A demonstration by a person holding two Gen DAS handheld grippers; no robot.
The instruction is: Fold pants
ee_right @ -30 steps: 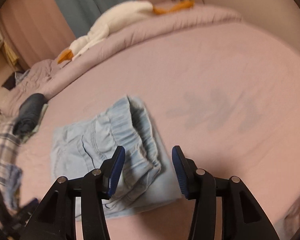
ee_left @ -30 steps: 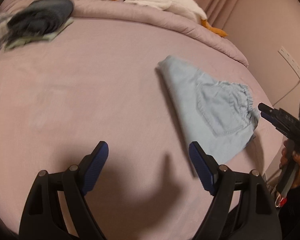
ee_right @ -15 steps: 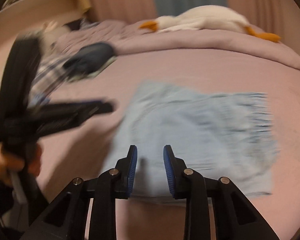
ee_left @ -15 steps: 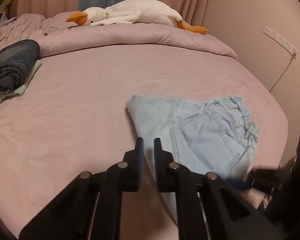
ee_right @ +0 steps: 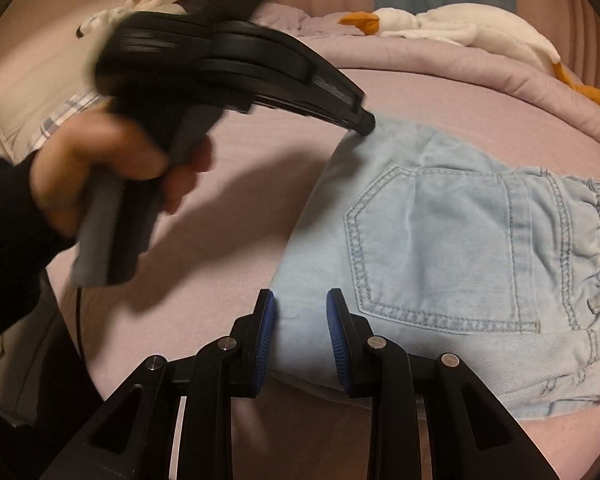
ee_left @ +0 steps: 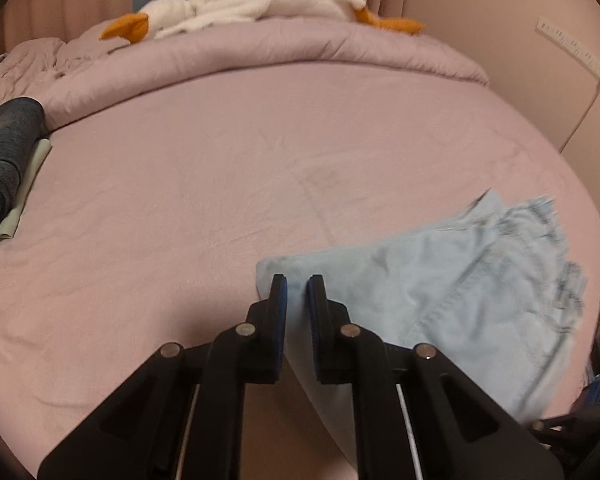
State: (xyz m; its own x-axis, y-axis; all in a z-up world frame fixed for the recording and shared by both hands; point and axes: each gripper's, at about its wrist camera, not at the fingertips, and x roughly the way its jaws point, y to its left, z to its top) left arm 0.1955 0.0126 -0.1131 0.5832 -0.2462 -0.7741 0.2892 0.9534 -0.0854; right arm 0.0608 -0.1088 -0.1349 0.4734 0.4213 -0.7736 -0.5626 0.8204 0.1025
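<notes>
Light blue denim pants [ee_right: 440, 240] lie folded on the pink bed, back pocket up, elastic waistband to the right. My left gripper [ee_left: 296, 284] is shut on the folded corner of the pants [ee_left: 452, 300], cloth between its pads. In the right wrist view the left gripper [ee_right: 364, 122] touches the far left corner of the pants. My right gripper [ee_right: 298, 304] sits over the near left edge of the pants, jaws narrowly apart with cloth between the pads, not pressed together.
A white plush goose [ee_left: 236, 0] lies on the rolled pink duvet [ee_left: 260, 52] at the back. Dark folded clothes [ee_left: 4, 160] sit at the left. A wall with a power strip [ee_left: 572, 46] is to the right. Plaid cloth [ee_right: 68, 112] lies far left.
Both grippers went from wide open above the bed to the left edge of the pants. The left shut on the far corner; the right narrowed over the near edge.
</notes>
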